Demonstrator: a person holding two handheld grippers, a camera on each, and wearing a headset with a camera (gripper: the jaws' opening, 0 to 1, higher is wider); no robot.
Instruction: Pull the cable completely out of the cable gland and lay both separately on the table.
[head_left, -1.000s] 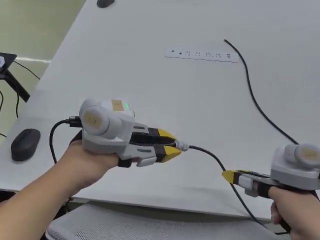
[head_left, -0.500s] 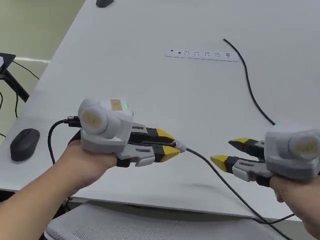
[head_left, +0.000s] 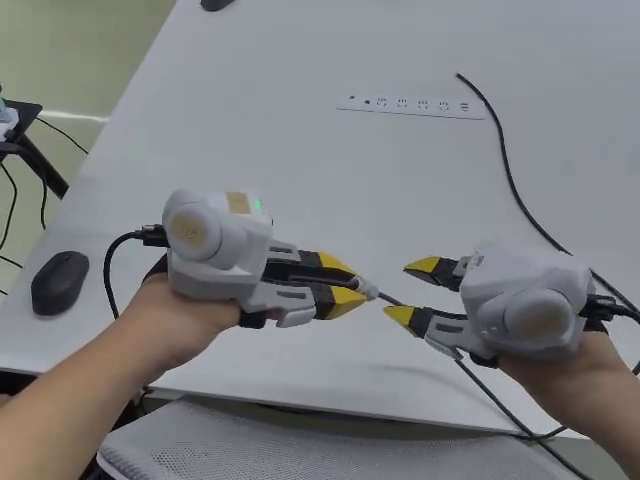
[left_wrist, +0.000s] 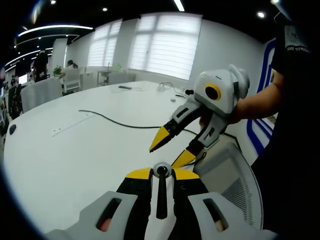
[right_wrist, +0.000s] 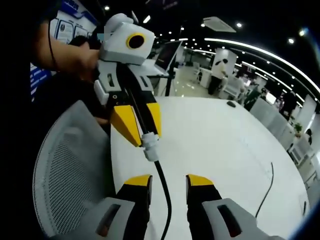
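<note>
Pinched shut in the left claw (head_left: 352, 290): a small silvery-white plastic cable gland (head_left: 368, 291), trailing a thin black cable (right_wrist: 165, 192) between the spread, empty jaws of the right claw (head_left: 410, 290) just beside the gland. Under the gland, a white desk (head_left: 300, 150), with a long white power strip (head_left: 412, 105) well beyond and an open-plan office around. Since half a second back, brought the right claw nearer the gland.

Over table (head_left: 300, 160) near edge: left gripper (head_left: 352, 286) at left, right gripper (head_left: 410, 290) at right, tips facing, close together. Cable gland (head_left: 368, 291) pinched in left tips, cable (right_wrist: 164, 195) running from it between right's parted jaws. Power strip (head_left: 412, 104) well behind, mouse (head_left: 58, 282) far left.
</note>
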